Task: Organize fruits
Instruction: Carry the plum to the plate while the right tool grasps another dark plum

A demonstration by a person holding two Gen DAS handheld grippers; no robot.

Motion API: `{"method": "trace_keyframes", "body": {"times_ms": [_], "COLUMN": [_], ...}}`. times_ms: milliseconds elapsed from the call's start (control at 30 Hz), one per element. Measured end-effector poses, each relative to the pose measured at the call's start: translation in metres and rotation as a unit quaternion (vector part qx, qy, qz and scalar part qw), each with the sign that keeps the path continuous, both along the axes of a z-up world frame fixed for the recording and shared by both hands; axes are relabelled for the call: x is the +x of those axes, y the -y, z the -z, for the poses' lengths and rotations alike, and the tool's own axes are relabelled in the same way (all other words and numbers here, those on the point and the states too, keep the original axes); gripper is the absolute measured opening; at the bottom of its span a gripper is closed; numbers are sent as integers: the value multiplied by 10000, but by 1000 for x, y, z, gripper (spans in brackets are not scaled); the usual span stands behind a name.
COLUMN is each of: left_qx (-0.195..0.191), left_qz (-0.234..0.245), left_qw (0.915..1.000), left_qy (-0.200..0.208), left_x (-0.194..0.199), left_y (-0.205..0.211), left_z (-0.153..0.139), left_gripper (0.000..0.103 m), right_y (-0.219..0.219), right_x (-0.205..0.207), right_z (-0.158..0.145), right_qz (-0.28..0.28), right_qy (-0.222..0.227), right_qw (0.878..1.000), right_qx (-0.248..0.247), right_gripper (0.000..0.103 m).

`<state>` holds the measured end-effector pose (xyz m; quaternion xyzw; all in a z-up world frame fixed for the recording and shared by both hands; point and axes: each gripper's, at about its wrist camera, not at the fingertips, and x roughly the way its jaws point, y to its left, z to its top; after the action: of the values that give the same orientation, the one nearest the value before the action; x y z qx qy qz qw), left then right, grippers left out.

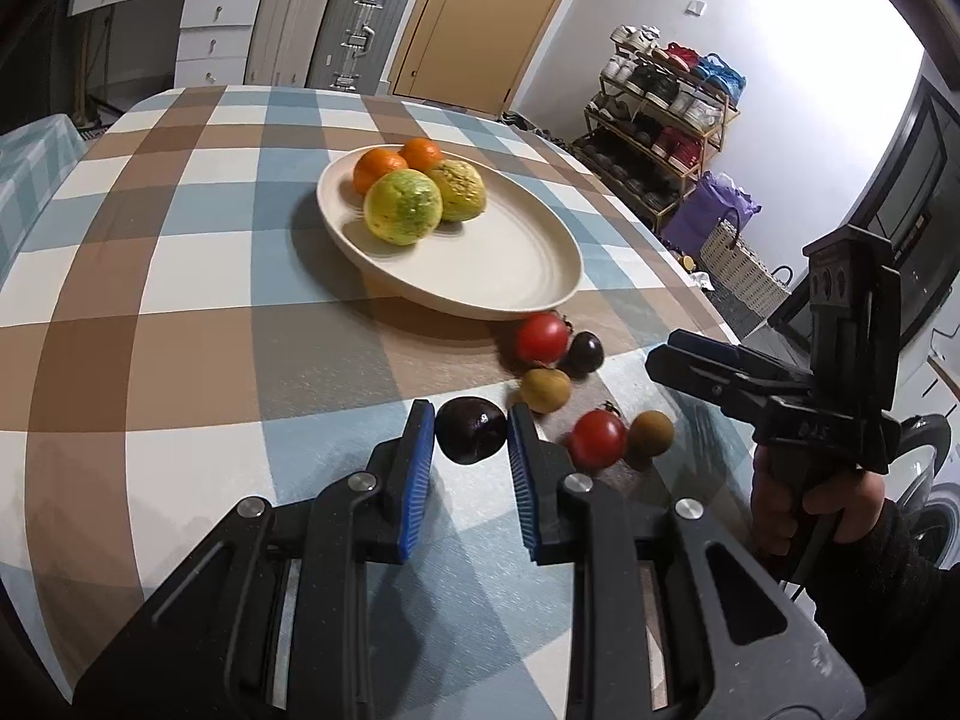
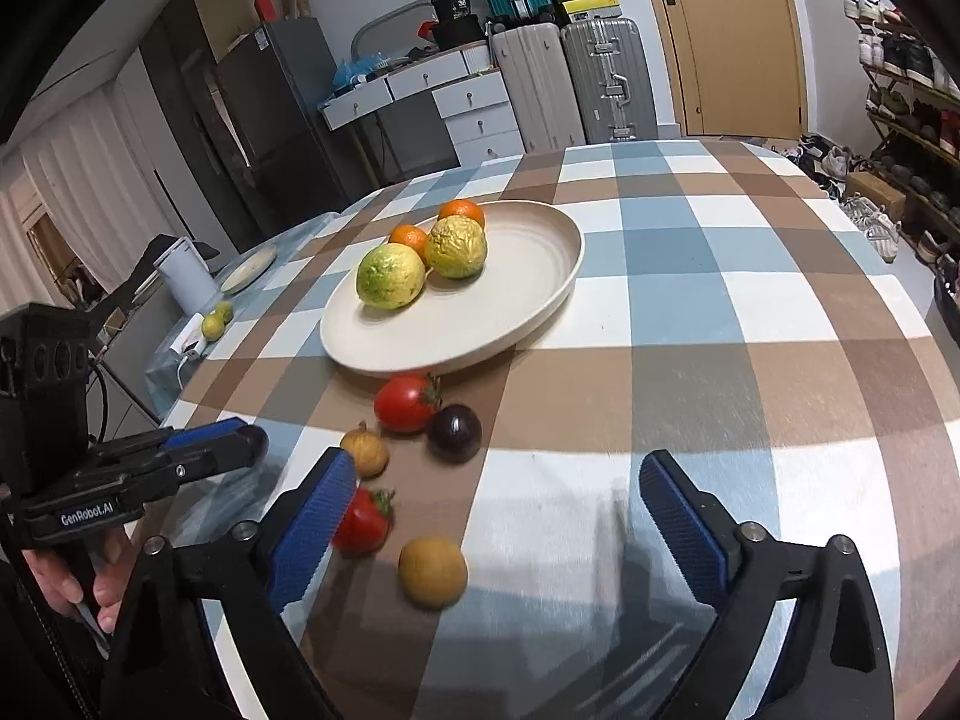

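Observation:
A cream plate [image 1: 516, 264] [image 2: 528, 276] on the checked table holds two oranges [image 1: 378, 168] and two yellow-green fruits [image 1: 402, 207]. In front of it lie loose small fruits: two tomatoes [image 1: 542, 337] [image 1: 597, 438], a dark plum [image 1: 585, 352], two brown fruits [image 1: 545, 389] [image 1: 651, 433]. My left gripper [image 1: 471, 429] is shut on another dark plum [image 1: 470, 429], its blue pads against both sides. My right gripper [image 2: 492, 486] is open and empty, just before a tomato [image 2: 363, 519] and a brown fruit [image 2: 433, 570]; it also shows in the left wrist view [image 1: 696, 360].
The table's right edge [image 1: 690, 264] drops to a shoe rack [image 1: 666, 114] and a purple bag. A side surface on the left carries a white jug [image 2: 186, 276], a small plate and two limes [image 2: 216, 321]. Suitcases and drawers stand behind.

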<state>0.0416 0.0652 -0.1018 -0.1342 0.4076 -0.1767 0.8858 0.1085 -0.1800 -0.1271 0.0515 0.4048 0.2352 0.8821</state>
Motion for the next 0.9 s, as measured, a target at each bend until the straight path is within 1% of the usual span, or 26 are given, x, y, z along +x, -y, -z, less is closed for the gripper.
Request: {"method": "trace_keyframes", "body": {"times_ms": [67, 133, 267, 367, 400, 433, 500, 533, 667, 700, 733, 800, 833, 900], "left_qx": [-5, -45, -146, -153, -166, -173, -167, -165, -150, -140, -130, -123, -114, -98], "left_qz": [-28, -47, -34, -45, -55, -63, -72, -80, -91, -89, -98, -114, -123, -145], "left_qw": [10000, 10000, 9999, 9999, 9998, 9998, 9998, 9998, 9998, 9999, 9999, 9999, 9999, 9998], "left_qy": [-7, -33, -29, -24, -24, -24, -21, -17, -14, -11, -4, 7, 14, 41], "left_x": [2, 5, 7, 10, 11, 11, 12, 12, 16, 17, 18, 19, 20, 21], "left_y": [-2, -5, -6, -7, -8, -8, -9, -9, -9, -8, -8, -8, -8, -8], "left_z": [2, 4, 6, 7, 7, 7, 7, 6, 5, 4, 4, 2, 2, -1], "left_gripper": [22, 22, 22, 22, 22, 22, 22, 22, 22, 22, 22, 22, 22, 22], "right_y": [-3, -8, -14, -19, -20, -21, -22, -24, -27, -27, -26, -25, -25, -25], "right_x": [6, 11, 23, 29, 31, 32, 33, 33, 33, 33, 33, 33, 33, 32], "right_z": [1, 2, 7, 12, 13, 14, 15, 16, 18, 18, 19, 20, 19, 18], "right_qz": [-40, -95, -202, -235, -262, -278, -315, -358, -476, -469, -485, -519, -528, -563], "right_qy": [-27, -62, -225, -294, -331, -358, -369, -373, -418, -404, -430, -484, -481, -454], "right_qw": [10000, 9999, 9995, 9993, 9991, 9990, 9988, 9987, 9980, 9981, 9979, 9974, 9973, 9972], "right_qx": [-4, -43, 7, -58, -48, -45, -38, -27, -19, -8, 23, 127, 149, 170], "right_gripper": [94, 88, 80, 69, 60, 53, 49, 43, 40, 38, 34, 31, 27, 25]}}
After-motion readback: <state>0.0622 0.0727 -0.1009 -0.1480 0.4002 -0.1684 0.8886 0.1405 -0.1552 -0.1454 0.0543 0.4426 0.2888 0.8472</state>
